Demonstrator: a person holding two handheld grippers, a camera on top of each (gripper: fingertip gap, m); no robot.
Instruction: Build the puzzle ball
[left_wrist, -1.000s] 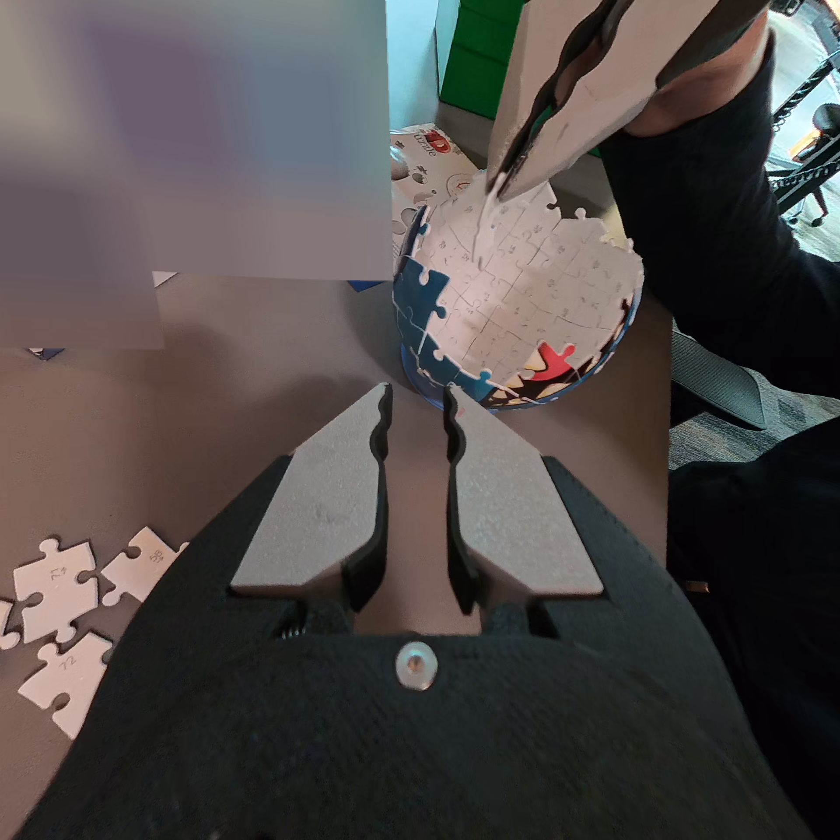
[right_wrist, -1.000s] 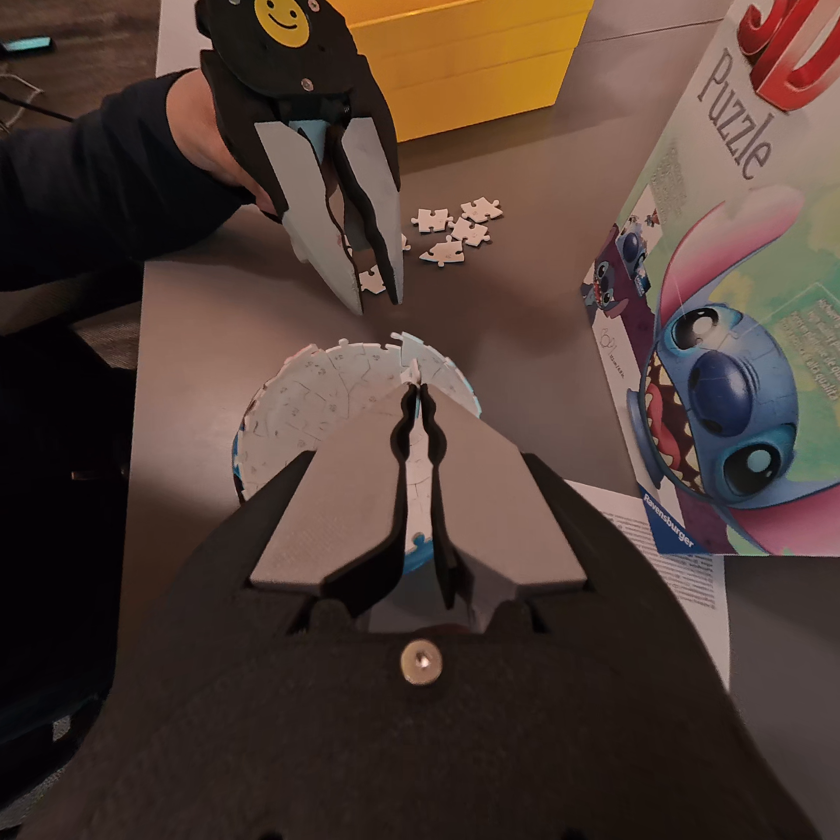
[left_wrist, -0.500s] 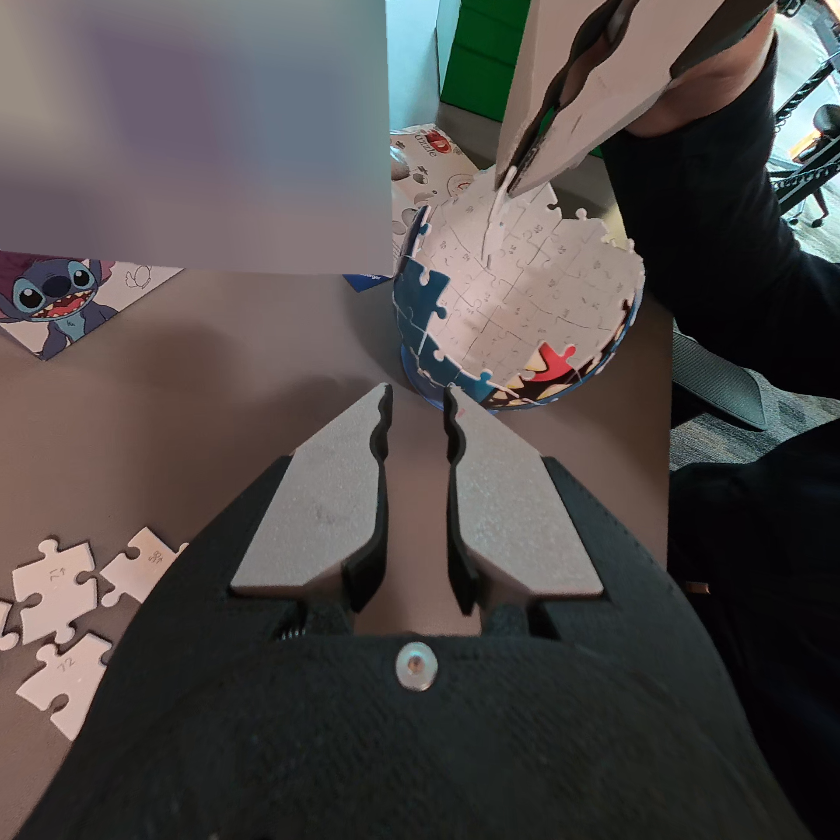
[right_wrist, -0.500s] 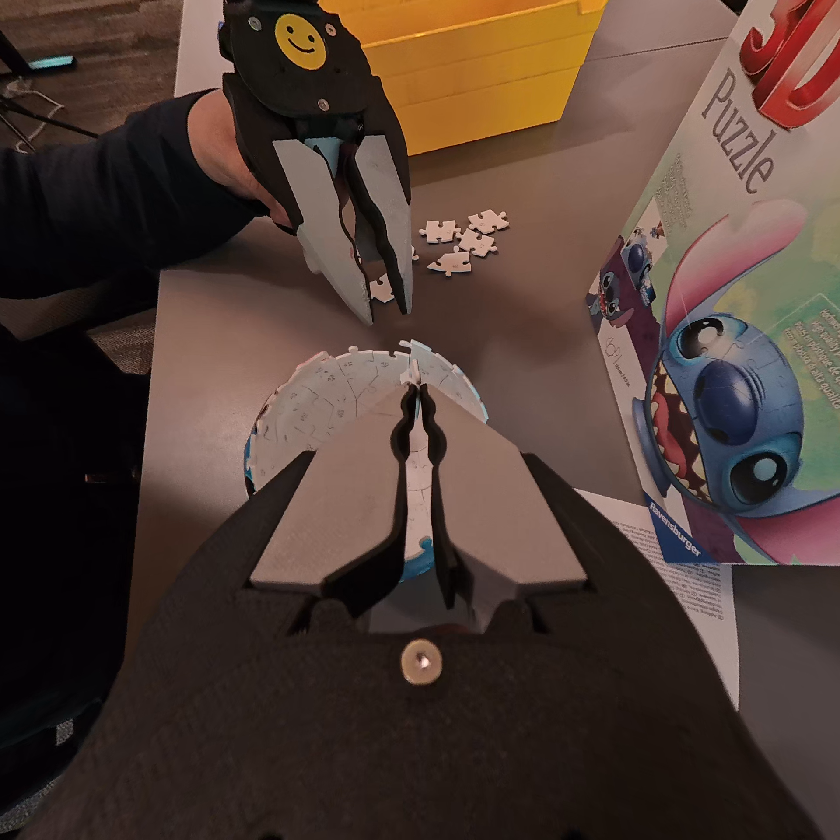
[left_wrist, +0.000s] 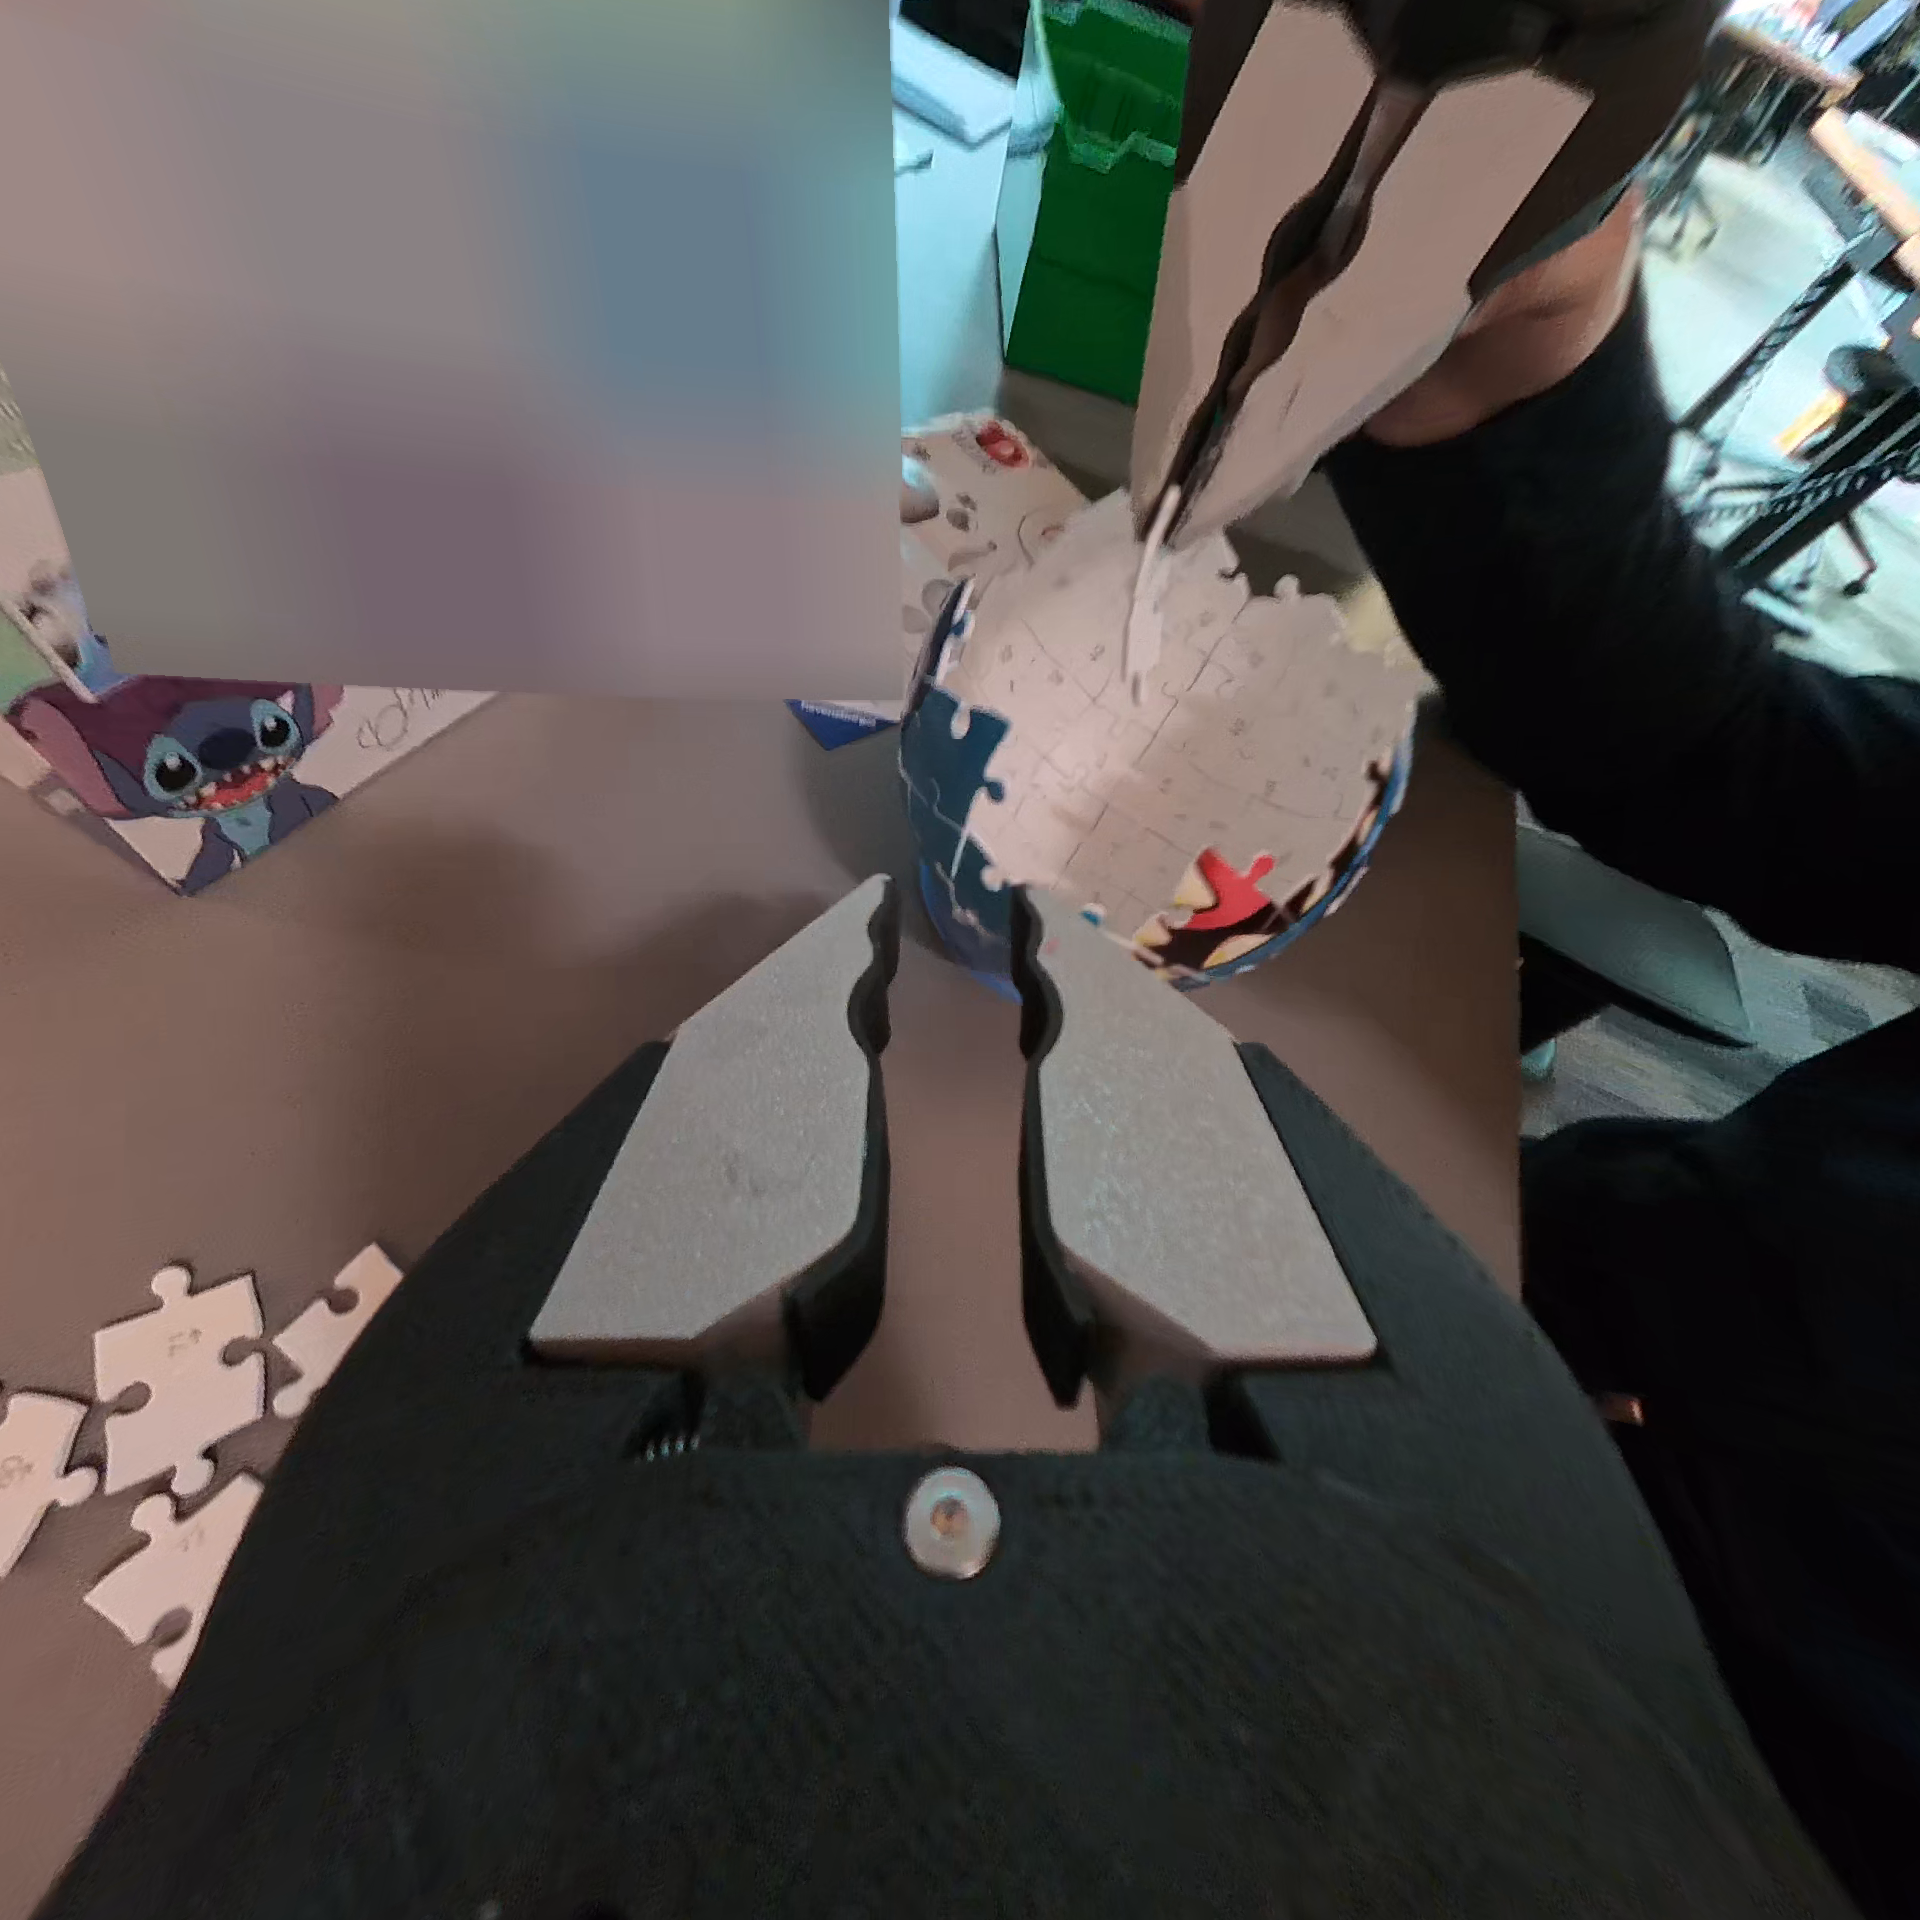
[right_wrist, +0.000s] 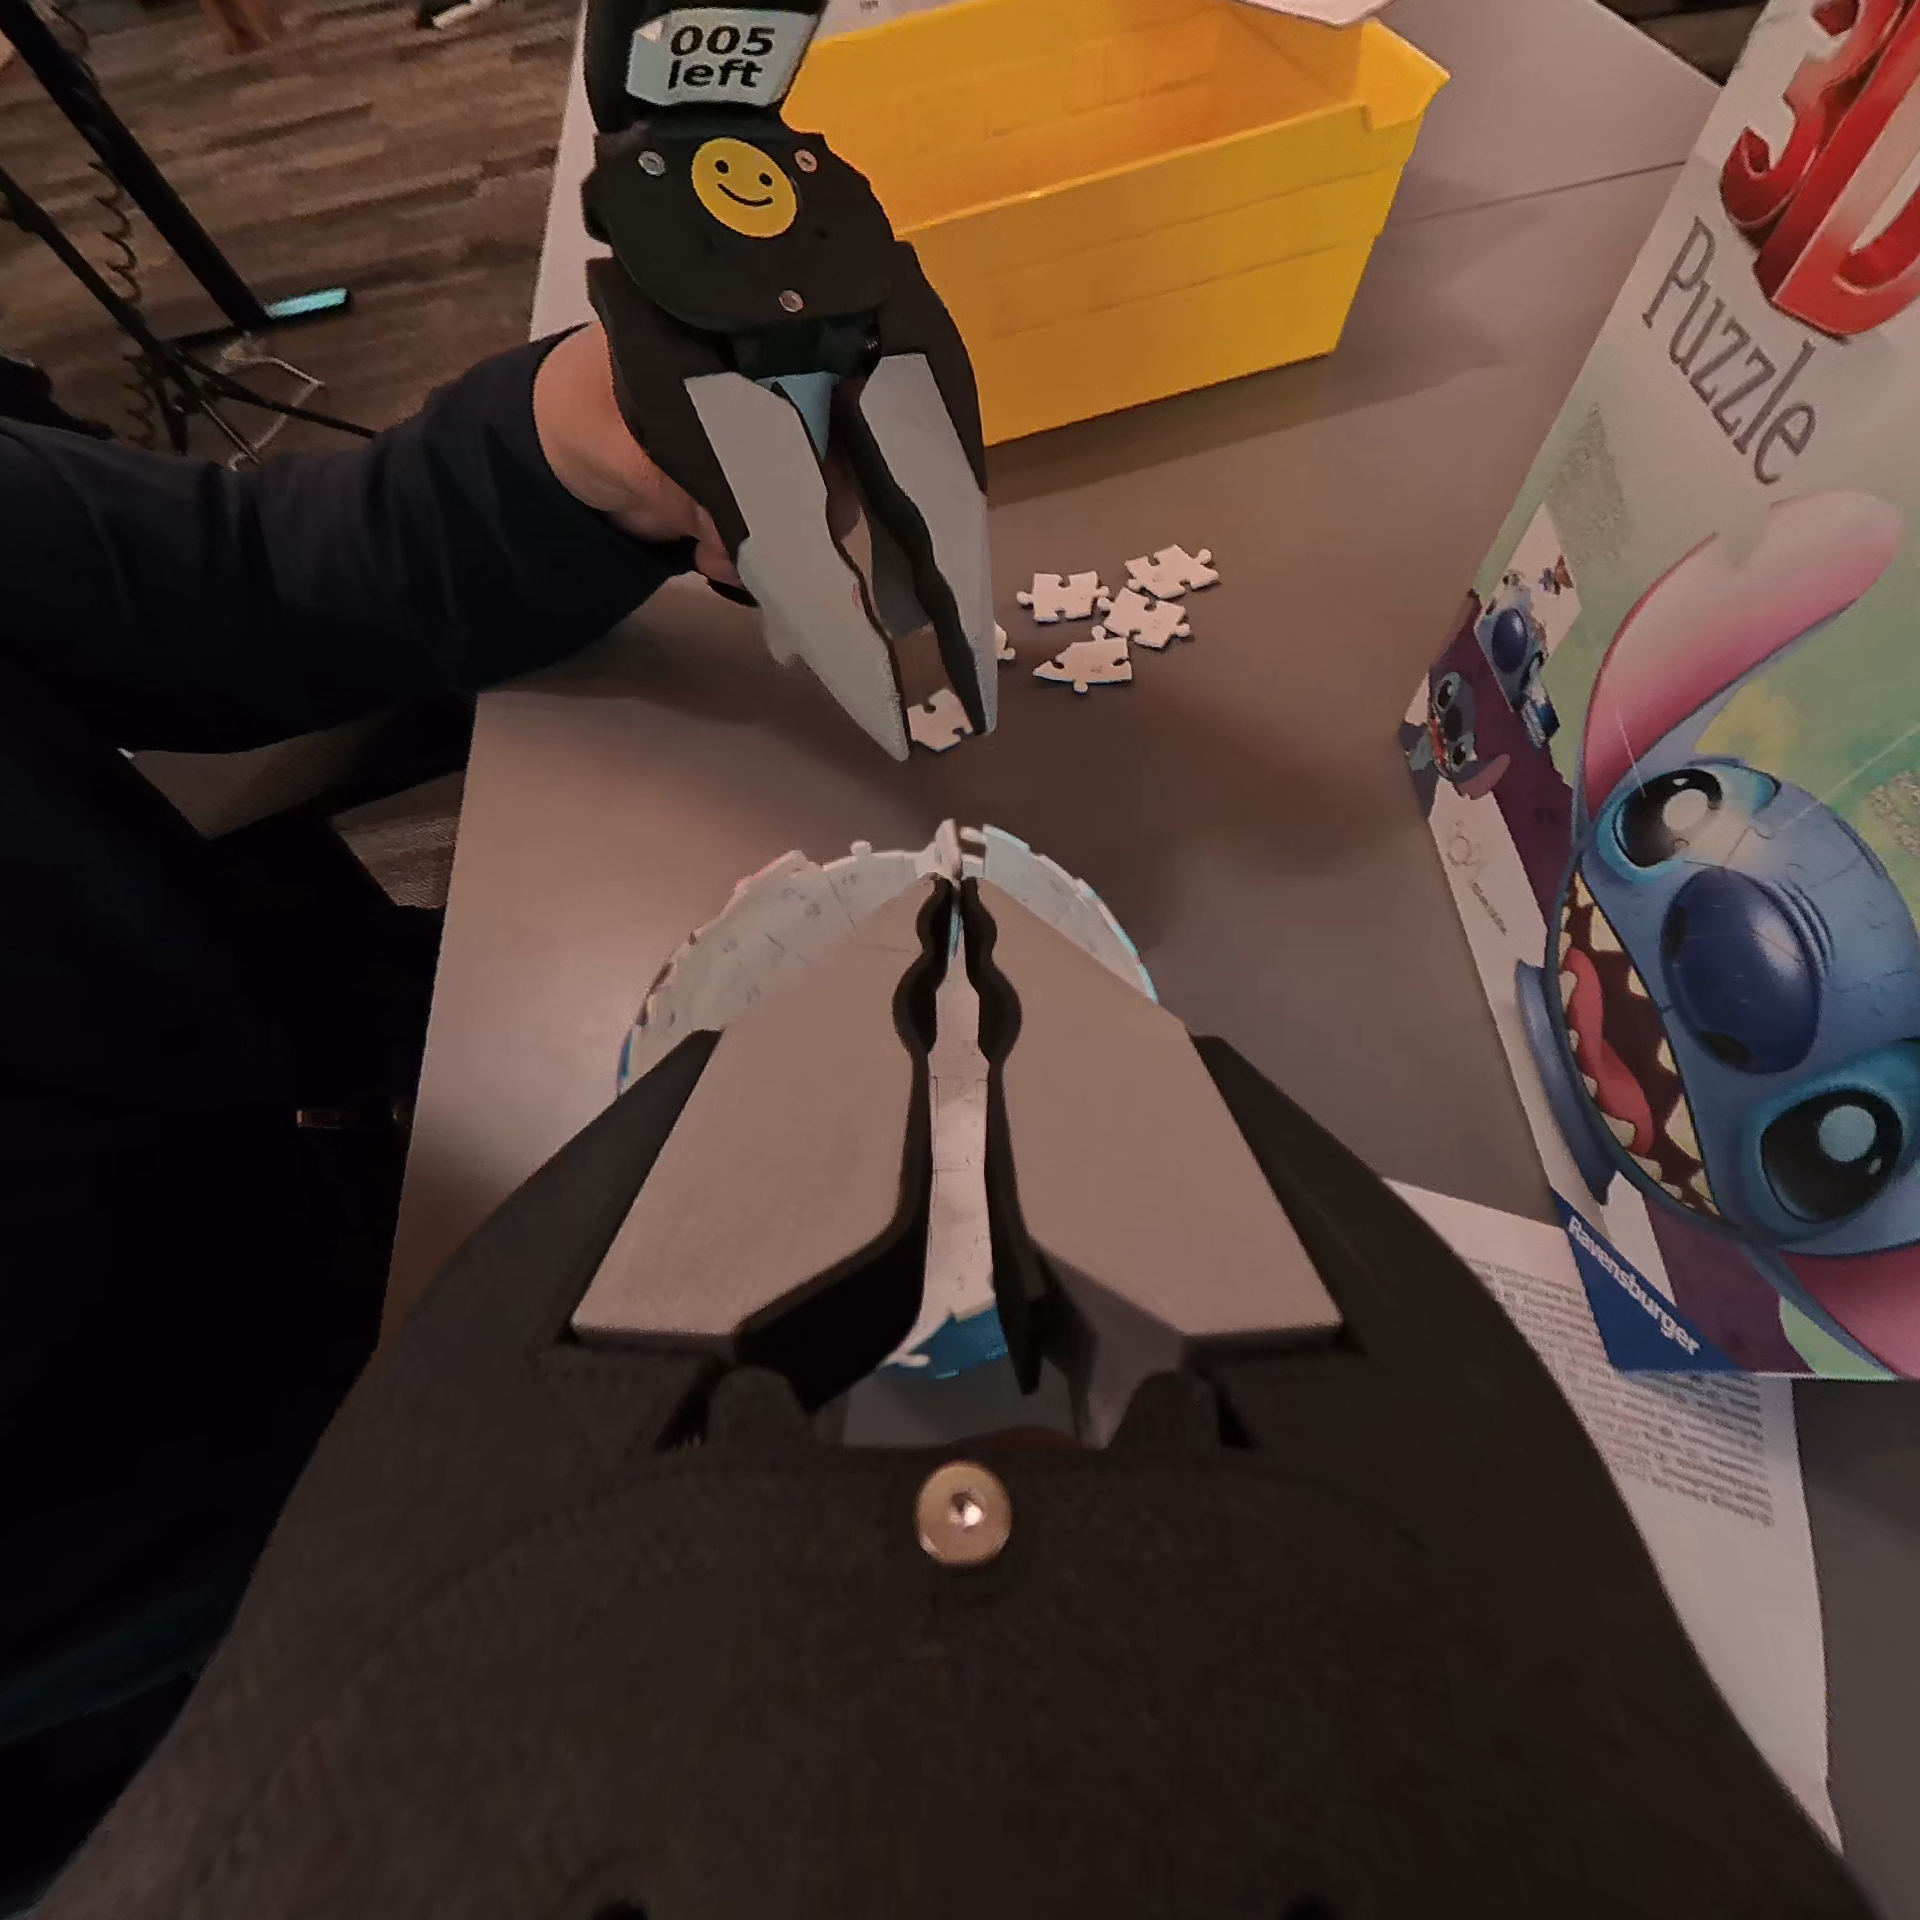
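Your right gripper (right_wrist: 958, 891) is pinched closed on a piece (left_wrist: 1148, 592), thin white sliver seen edge-on in the left view. Its long axis runs roughly vertical, lower end pointing down into the ball (left_wrist: 1164, 769), upper end between your fingertips. In the left view the right gripper (left_wrist: 1174, 525) comes in from above, tips at the far rim of the ball. Whether the piece is already touching the inner wall, can't tell.

The ball is a half-built shell, open side up and tilted toward your left camera, white inside, blue outside with a red and black patch low on the near right. It sits on the table (left_wrist: 468, 935), just ahead of your left gripper (left_wrist: 954, 909). In the right view the ball (right_wrist: 790, 925) is mostly hidden under your own fingers.

Your left gripper (right_wrist: 940, 727) is empty, jaws parted with a clear gap, held above the table and aimed at the near lower wall of the ball. No contact visible.

Loose pieces (right_wrist: 1122, 613) lie white side up on the table beyond your left gripper in the right view, near the yellow bin (right_wrist: 1143, 239). More pieces (left_wrist: 156, 1403) show at the lower left of the left view. The box (right_wrist: 1714, 831) stands to the right of the ball, a sheet (right_wrist: 1621, 1455) beside it.
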